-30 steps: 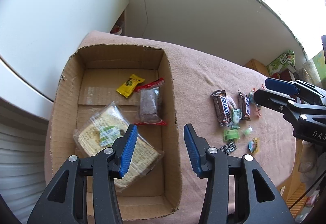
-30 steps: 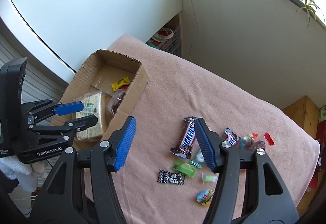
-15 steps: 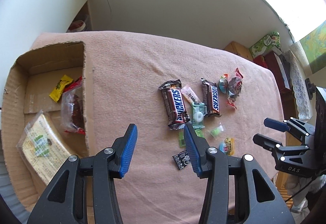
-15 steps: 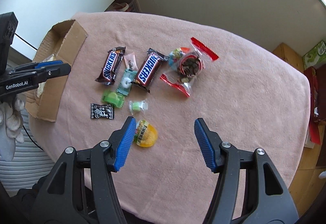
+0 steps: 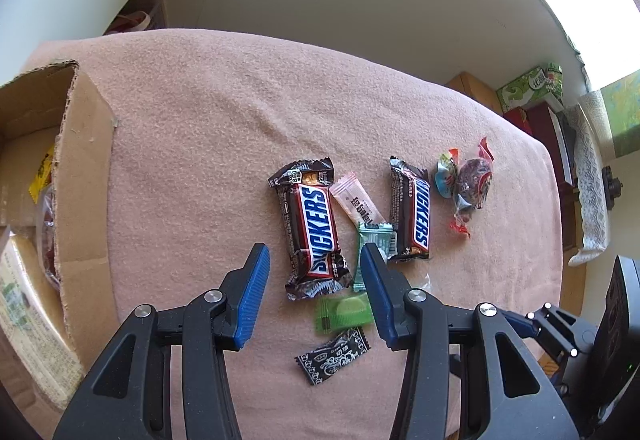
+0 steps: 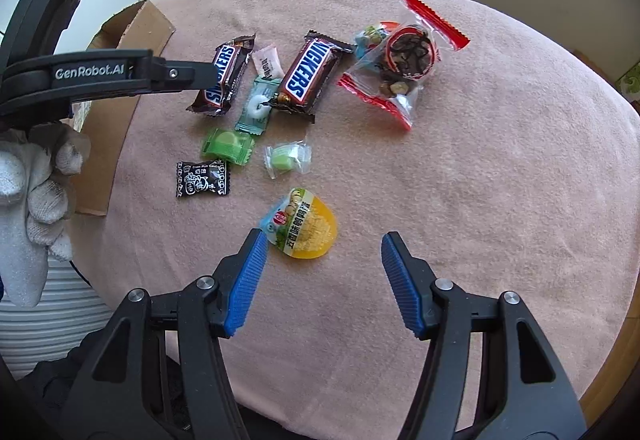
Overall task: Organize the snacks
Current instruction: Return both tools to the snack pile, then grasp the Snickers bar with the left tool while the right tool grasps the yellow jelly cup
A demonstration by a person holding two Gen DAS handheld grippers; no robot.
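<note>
**Two open grippers over a crowded heap of sweets**

The left hand-held gripper [image 5: 312, 280] hangs with its jaws apart and empty, straddling the near end of the nearer Snickers bar [image 5: 312, 232]. The right hand-held gripper [image 6: 320, 276] is also spread wide and empty, with the yellow jelly cup [image 6: 302, 226] lying just beside its left finger, toward the near edge of the tabletop [image 6: 500, 160]. The cardboard box [image 5: 80, 176] sits at the left edge, already holding a few packets.

I'd say crowding is the main risk. The mint-green wrapper [image 5: 374, 240] touches the bar's side and the right blue pad sits over it, so a squeeze could catch both, or nudge the green candy [image 5: 344, 314] and the black candy [image 5: 334, 354] out of place. The bar's foil looks slick and could slip from the pads on the way to the box. The jelly cup looks rounded, so it might squirt sideways if pinched off-centre.

Only the left wrist view looks into the box, where a yellow packet [image 5: 42, 170] lies against the wall. Only the right wrist view shows the jelly cup, the small pale-green candy [image 6: 286, 160], the whole red-edged snack bag [image 6: 404, 60] and the gloved hand [image 6: 34, 184] carrying the left tool.
</note>
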